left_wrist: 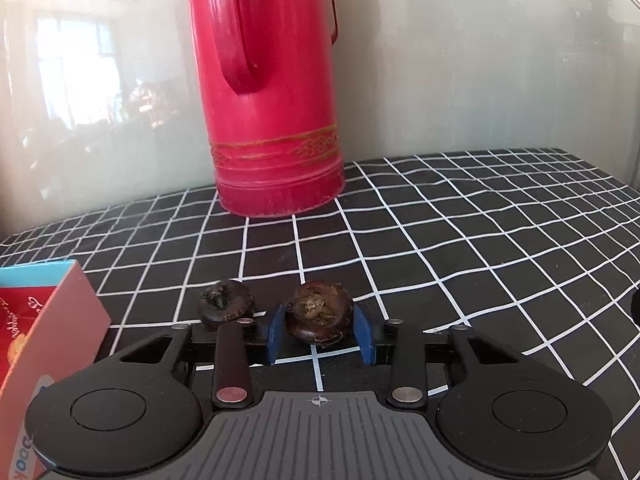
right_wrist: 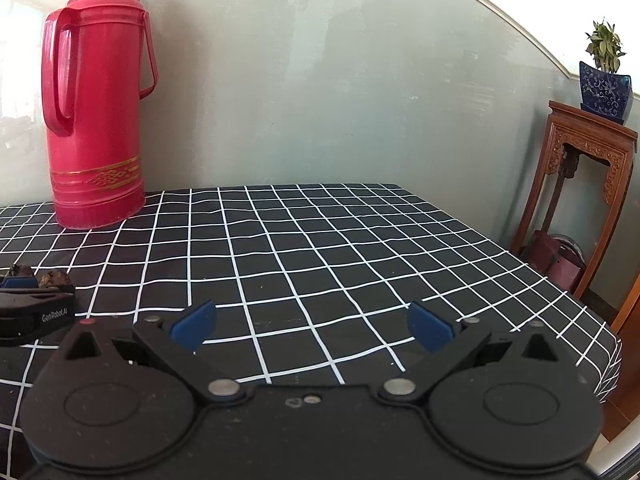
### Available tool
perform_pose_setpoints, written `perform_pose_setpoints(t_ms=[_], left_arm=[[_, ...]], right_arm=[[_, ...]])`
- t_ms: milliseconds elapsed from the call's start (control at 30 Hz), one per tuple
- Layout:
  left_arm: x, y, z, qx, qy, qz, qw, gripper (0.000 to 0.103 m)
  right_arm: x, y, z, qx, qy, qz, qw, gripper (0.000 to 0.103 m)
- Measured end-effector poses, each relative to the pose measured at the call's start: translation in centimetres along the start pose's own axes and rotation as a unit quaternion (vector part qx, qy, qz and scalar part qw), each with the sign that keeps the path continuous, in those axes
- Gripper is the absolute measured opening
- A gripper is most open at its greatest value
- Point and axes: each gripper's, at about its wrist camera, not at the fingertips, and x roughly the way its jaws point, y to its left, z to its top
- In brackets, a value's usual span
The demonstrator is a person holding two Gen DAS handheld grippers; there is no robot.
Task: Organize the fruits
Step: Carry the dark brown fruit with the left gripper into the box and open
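Two dark brown, round water chestnuts lie on the black checked tablecloth (left_wrist: 480, 240). In the left wrist view my left gripper (left_wrist: 320, 334) has its blue pads (left_wrist: 276, 332) pressed on either side of the right-hand chestnut (left_wrist: 320, 316), which rests on the cloth. The other chestnut (left_wrist: 224, 306) sits just to the left, outside the fingers. The right wrist view shows both fruits (right_wrist: 54, 279) at the far left beside the left gripper's black body (right_wrist: 36, 312). My right gripper (right_wrist: 312, 326) stands open over bare cloth with nothing between its fingers.
A tall red thermos (left_wrist: 272, 120) stands at the back by the wall. A pink and blue cardboard box (left_wrist: 48, 320) is close on the left. Beyond the table's right edge stands a carved wooden stand (right_wrist: 588, 184) with a blue plant pot (right_wrist: 606, 88).
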Motion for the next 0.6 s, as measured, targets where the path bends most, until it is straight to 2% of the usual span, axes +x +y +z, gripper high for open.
perform_pose_setpoints(t_ms=[433, 600], left_arm=[[-4.2, 3.4, 0.5, -0.008, -0.043, 0.018, 0.9989, 0.038], [-6.8, 5.0, 0.1, -0.002, -0.07, 0.04, 0.9967, 0.038]], right_arm=[[-1.1, 1.9, 0.4, -0.014, -0.01, 0.036, 0.999, 0.096], [-1.9, 3.3, 0.3, -0.032, -0.016, 0.052, 0.998, 0.096]])
